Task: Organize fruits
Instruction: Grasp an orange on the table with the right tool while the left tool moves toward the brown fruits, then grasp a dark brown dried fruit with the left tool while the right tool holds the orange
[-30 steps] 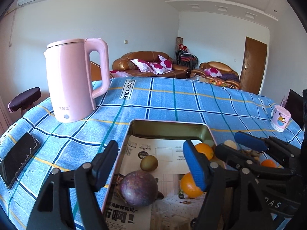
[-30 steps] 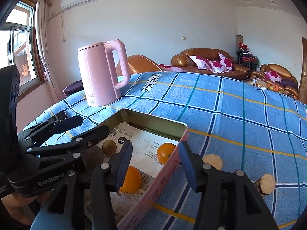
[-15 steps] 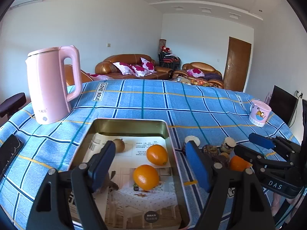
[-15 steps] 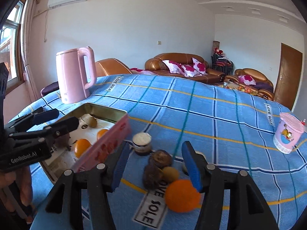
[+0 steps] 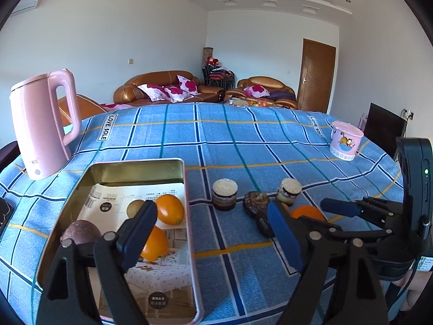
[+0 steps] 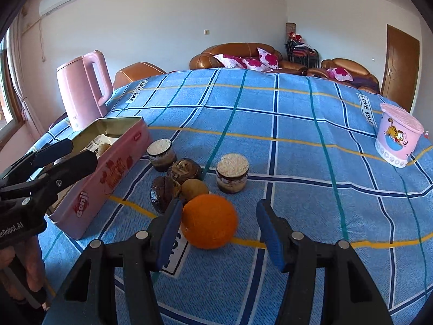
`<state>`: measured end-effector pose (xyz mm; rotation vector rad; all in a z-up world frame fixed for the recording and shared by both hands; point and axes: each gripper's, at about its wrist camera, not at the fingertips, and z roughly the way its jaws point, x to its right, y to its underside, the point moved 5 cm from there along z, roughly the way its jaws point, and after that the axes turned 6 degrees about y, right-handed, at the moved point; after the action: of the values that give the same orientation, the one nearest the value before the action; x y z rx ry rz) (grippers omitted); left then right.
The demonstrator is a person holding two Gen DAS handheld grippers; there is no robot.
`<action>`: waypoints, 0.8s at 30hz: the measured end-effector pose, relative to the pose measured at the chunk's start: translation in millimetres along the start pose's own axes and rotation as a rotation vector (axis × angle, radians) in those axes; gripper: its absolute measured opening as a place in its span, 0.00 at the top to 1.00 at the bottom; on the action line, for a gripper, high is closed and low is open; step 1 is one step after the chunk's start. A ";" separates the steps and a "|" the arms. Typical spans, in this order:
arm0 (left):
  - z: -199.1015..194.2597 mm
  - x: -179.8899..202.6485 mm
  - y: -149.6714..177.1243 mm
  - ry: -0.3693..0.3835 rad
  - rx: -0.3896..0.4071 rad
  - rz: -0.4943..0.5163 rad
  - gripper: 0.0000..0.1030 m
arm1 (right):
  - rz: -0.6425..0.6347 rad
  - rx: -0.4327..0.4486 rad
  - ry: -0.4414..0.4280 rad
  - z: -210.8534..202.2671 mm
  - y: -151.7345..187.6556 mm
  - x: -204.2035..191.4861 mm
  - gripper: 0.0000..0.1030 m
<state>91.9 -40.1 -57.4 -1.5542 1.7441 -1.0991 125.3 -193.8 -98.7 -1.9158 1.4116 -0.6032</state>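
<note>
A loose orange (image 6: 209,220) lies on the blue checked cloth between the fingers of my right gripper (image 6: 219,211), close to the left pad and apart from the right one; that gripper is open. Just beyond it lie a kiwi (image 6: 194,188) and two dark brown lumps (image 6: 163,193). The pink tin (image 5: 186,189) holds two oranges (image 5: 169,208), a kiwi (image 5: 135,208) and a purple passion fruit (image 5: 81,231). My left gripper (image 5: 211,216) hangs over the tin's right wall, jaws opening, with nothing held between them.
Two small white-topped jars (image 6: 232,172) stand by the loose fruit. A pink kettle (image 5: 40,124) stands at the back left, a pink cartoon cup (image 5: 345,142) at the right. A phone (image 5: 4,211) lies at the left edge. The person's hands show at the frame corners.
Both grippers have swung right, away from over the tin. The left jaws have widened. The right gripper now has the loose orange between its fingers.
</note>
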 end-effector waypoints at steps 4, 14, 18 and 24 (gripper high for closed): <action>3.4 6.3 2.3 0.009 -0.011 0.010 0.16 | -0.014 -0.042 -0.027 7.6 1.5 -7.1 0.39; 7.4 18.3 3.1 0.033 -0.022 0.037 0.17 | 0.029 -0.027 -0.046 3.7 6.0 0.4 0.53; 13.8 33.1 3.3 0.064 -0.044 0.062 0.25 | 0.035 0.010 0.034 -4.6 5.3 12.0 0.53; 31.3 51.4 8.2 0.117 -0.117 0.068 0.40 | 0.095 0.014 0.055 -7.0 4.6 33.0 0.53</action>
<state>104.5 -97.0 -74.5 -1.5133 1.9567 -1.0902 127.5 -227.8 -98.3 -1.8230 1.5195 -0.6230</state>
